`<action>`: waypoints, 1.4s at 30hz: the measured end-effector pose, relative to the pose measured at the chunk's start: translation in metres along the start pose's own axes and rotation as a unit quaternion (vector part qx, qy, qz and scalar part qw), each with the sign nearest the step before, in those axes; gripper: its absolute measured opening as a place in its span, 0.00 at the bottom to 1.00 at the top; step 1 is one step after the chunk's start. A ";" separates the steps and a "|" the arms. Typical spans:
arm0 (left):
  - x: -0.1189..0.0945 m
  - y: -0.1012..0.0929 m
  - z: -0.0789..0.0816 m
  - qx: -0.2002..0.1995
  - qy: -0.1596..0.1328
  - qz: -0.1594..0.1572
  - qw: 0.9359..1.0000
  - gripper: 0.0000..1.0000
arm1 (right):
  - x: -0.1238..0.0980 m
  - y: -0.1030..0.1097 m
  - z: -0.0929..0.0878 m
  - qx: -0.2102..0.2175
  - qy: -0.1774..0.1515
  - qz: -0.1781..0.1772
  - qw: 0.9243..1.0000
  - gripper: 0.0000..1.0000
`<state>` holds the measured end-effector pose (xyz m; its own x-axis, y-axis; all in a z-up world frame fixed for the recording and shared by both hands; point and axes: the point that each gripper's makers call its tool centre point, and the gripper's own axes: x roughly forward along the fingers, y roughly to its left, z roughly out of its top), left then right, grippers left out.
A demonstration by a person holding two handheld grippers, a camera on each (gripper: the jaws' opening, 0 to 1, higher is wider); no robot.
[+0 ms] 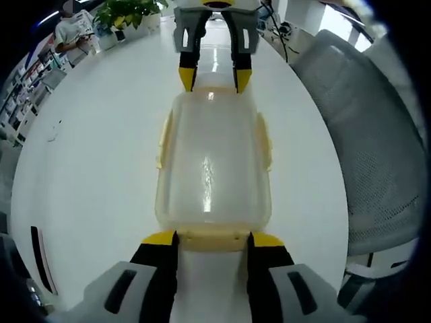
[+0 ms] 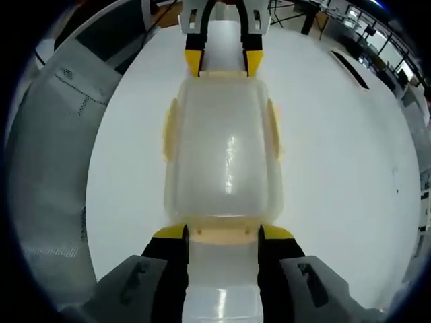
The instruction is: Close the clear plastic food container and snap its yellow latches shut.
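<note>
The clear container (image 1: 214,158) lies on the white table (image 1: 101,155) with a gripper at each end, the left gripper (image 1: 212,241) and right gripper (image 2: 223,234) spread astride its yellow end latches (image 1: 213,239); it looks light, stiff, slippery, best pressed at the latches.

Bright, even light; glare on lid (image 1: 209,176); fisheye-warped edges.

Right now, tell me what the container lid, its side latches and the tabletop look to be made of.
Clear plastic food container lid: translucent, glossy plastic, judging by the streak of glare along it. Pale yellow side latches: opaque plastic, apparently duller. Round white table: smooth, slightly glossy surface, perhaps laminate; material uncertain.
</note>
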<state>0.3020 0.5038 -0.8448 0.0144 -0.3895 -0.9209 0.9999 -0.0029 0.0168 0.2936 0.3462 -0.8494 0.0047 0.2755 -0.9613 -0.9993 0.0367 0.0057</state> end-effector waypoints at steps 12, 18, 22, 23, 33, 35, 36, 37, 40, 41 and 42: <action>-0.001 0.002 0.000 0.003 -0.010 -0.004 1.000 0.33 | 0.001 0.001 0.000 0.003 0.014 -0.002 1.000 0.36; -0.003 0.003 0.000 0.005 -0.043 -0.017 0.999 0.33 | -0.001 0.002 -0.002 0.004 0.018 -0.006 1.000 0.36; -0.005 0.002 -0.004 0.015 -0.012 -0.027 0.999 0.33 | -0.010 0.004 0.007 0.012 0.005 -0.002 1.000 0.36; -0.006 0.002 -0.004 0.012 -0.007 -0.027 1.000 0.33 | -0.015 0.003 0.011 0.006 -0.002 -0.007 1.000 0.36; -0.049 -0.007 0.021 -0.006 -0.033 -0.018 0.999 0.33 | -0.059 0.007 0.013 -0.013 -0.032 -0.017 0.999 0.36; -0.057 -0.008 0.035 -0.017 -0.050 -0.011 0.999 0.33 | -0.069 0.005 0.007 -0.028 -0.026 -0.025 0.999 0.36; -0.059 -0.010 0.042 -0.023 -0.055 -0.012 0.998 0.33 | -0.075 0.006 0.002 -0.032 -0.027 -0.025 0.999 0.36; -0.060 -0.011 0.047 -0.024 -0.057 -0.010 0.998 0.33 | -0.079 0.006 -0.001 -0.035 -0.027 -0.026 0.999 0.36; -0.061 -0.016 0.067 -0.027 -0.057 -0.003 0.998 0.33 | -0.094 0.007 -0.014 -0.047 -0.027 -0.032 0.998 0.36; -0.061 -0.018 0.076 -0.029 -0.055 -0.001 0.998 0.33 | -0.100 0.007 -0.022 -0.052 -0.028 -0.033 0.998 0.36; -0.060 -0.018 0.083 -0.030 -0.057 0.001 0.998 0.33 | -0.103 0.007 -0.028 -0.053 -0.027 -0.033 0.998 0.36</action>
<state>0.2821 0.4506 -0.7580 0.0188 -0.4910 -0.8710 0.9986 0.0524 -0.0079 0.2850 0.2916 -0.7576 0.0693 0.3268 -0.9425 -0.9951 -0.0446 -0.0887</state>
